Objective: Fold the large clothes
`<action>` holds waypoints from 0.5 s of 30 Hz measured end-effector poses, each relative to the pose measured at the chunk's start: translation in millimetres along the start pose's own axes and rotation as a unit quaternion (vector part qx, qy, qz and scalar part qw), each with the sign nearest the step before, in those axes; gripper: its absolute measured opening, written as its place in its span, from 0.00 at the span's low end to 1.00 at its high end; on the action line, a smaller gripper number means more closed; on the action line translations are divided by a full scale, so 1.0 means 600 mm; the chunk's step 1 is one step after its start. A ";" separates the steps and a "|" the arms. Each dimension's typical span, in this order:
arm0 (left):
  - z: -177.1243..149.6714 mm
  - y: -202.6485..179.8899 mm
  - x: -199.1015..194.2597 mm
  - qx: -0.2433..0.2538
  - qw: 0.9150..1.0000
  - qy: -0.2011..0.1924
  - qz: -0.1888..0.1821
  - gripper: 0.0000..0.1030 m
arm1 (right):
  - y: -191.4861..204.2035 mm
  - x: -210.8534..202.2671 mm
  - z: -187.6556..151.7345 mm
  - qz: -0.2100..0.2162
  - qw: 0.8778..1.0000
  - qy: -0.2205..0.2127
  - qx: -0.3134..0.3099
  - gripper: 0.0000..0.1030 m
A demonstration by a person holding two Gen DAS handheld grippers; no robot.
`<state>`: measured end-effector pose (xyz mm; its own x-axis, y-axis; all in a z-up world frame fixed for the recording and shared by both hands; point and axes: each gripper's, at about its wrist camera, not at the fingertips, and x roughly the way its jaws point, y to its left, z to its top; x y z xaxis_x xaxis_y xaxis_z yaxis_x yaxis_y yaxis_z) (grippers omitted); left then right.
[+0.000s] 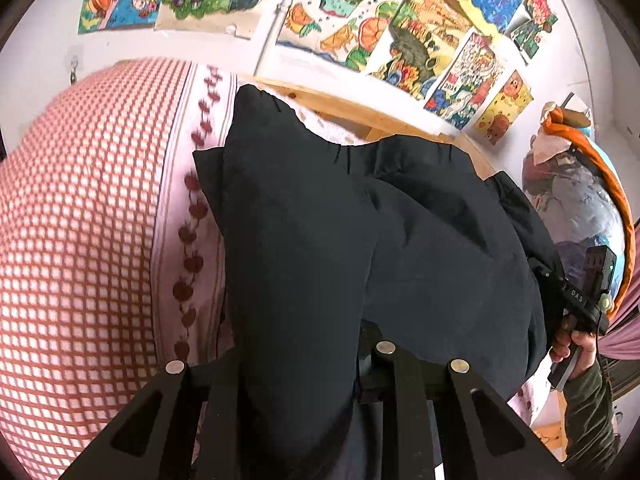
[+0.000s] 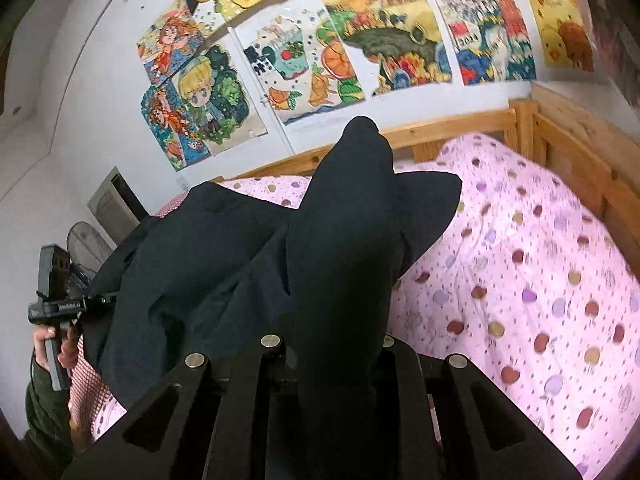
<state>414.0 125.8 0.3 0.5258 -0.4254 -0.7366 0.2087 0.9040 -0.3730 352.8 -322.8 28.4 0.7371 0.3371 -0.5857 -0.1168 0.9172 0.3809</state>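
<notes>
Bed: you worked over a wooden-framed bed (image 2: 560, 136) that filled the lower part of both views, set against a white wall.
Quilt: a pink quilt (image 2: 520, 280) with coloured apple-like spots covered the bed on your right side.
Checked bedding: red-and-white checked bedding (image 1: 80, 220) with a column of dark red apple shapes lay under your left side.
Dark garment: the dark garment (image 1: 320, 220) was raised above the bedding and hung between your two grippers, bunched in thick folds; in the right wrist view it (image 2: 344, 240) draped over the fingers and stood up in a peak.
Drawings: children's drawings (image 2: 360, 40) covered the wall above the bed frame.
Left gripper: your left gripper (image 1: 360, 364) was clamped on the garment, cloth spilling over the fingers and hiding the tips.
Right gripper: your right gripper (image 2: 332, 360) was likewise closed on a fold of the garment, its tips buried in cloth.
Writing: one drawing (image 1: 472, 76) carried the number "2014"; the right gripper's body, seen from the left wrist (image 1: 576, 292), showed white letters that read about "DAS"; the white label on the left gripper's body in the right wrist view was too blurred to read.
</notes>
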 end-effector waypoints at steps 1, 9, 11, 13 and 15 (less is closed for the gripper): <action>-0.004 0.001 0.008 0.002 1.000 0.000 0.003 0.21 | -0.006 0.007 -0.006 -0.003 1.000 0.005 0.007 0.13; -0.018 0.011 0.038 -0.004 0.999 -0.017 0.036 0.33 | -0.056 0.052 -0.064 -0.061 0.997 0.013 0.051 0.22; -0.019 0.011 0.038 -0.009 0.999 -0.017 0.045 0.37 | -0.066 0.055 -0.074 -0.073 0.995 0.009 0.073 0.25; -0.025 0.016 0.035 -0.016 0.998 -0.017 0.059 0.47 | -0.072 0.059 -0.082 -0.080 0.993 0.007 0.090 0.37; -0.029 0.017 0.035 -0.018 0.997 -0.015 0.074 0.57 | -0.071 0.060 -0.086 -0.088 0.992 0.005 0.094 0.54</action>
<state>412.8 125.2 -28.4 0.5734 -0.2855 -0.7679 0.0984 0.9545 -0.2814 350.0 -339.0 -45.9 0.7275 0.1777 -0.6626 0.1410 0.9065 0.3980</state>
